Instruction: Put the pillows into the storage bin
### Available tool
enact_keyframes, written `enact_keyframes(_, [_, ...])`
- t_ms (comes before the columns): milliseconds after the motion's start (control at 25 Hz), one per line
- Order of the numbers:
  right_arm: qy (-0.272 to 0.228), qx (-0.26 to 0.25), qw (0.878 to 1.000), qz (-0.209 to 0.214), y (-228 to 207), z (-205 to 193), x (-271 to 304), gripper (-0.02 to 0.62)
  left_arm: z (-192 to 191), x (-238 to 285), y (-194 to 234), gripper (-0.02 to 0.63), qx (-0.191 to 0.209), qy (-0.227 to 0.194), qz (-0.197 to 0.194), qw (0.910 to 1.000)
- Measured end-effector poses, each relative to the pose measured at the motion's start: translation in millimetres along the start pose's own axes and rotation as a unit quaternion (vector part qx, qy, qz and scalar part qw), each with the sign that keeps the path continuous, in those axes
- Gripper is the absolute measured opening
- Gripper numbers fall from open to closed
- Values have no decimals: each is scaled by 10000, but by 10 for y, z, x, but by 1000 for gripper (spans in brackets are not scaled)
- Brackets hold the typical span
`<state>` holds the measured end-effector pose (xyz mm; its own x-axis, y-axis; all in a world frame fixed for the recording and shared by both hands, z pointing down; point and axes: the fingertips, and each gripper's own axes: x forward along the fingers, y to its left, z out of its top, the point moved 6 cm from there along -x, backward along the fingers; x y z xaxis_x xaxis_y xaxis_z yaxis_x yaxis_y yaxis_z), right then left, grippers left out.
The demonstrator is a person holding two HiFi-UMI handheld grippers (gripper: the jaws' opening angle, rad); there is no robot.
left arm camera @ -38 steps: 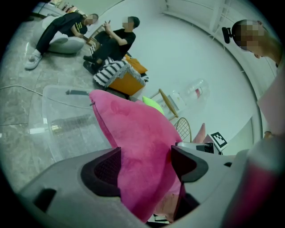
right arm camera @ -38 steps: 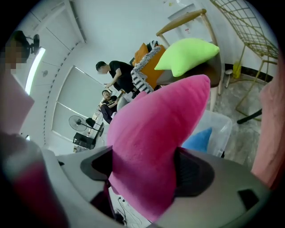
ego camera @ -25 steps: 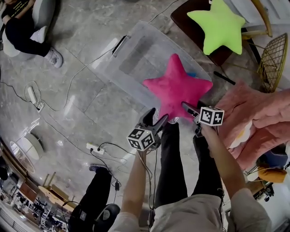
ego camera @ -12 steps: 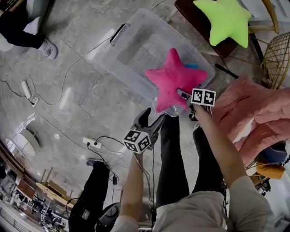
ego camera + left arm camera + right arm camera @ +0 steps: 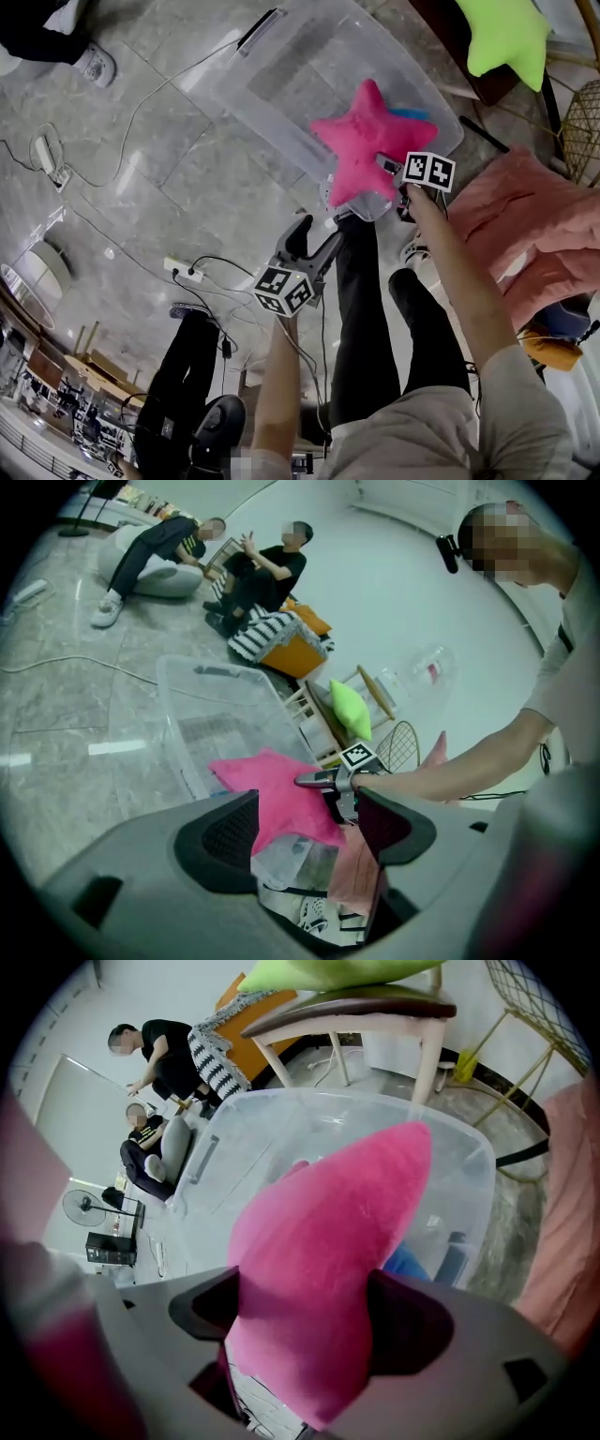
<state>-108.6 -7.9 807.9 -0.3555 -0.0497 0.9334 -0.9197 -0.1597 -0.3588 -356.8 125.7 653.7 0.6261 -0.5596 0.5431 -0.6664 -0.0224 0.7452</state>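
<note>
I'm pinching a plush, hot-pink star pillow [image 5: 366, 141] by one point in my right gripper [image 5: 384, 167], holding it over the clear storage bin [image 5: 281, 84] at its near end, my left gripper [image 5: 319, 234] gaping empty

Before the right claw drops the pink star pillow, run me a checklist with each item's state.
1. Right claw gripping the pink star pillow: ok, pads press one arm of it.
2. Pillow above the storage bin: ok, over its near corner.
3. Pillow resting on the bin floor: cannot tell.
4. Left claw out of the way: ok, open, empty, short of the bin.
5. Green star pillow stowed: not ok, it lies on a chair outside the bin.
</note>
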Motion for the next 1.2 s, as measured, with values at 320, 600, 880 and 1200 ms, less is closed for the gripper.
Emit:
enact_keyframes(320, [-474,340,9982,-104,46,122,-51,413,-142,68,-19,333,5,114,-78,9999])
enact_keyframes(600, [-750,878,9933,-95,-34,52,-42,431,-139,164,-143,333,143,129,-238,9995])
enact_keyframes(880, [-617,940,9936,40,-53,40,-234,407,-185,185,-226,333,81,136,-303,9994])
enact_keyframes(1200, [-604,784,9946,310,117,125,-275,407,-170,163,-344,333,251,129,-378,9989])
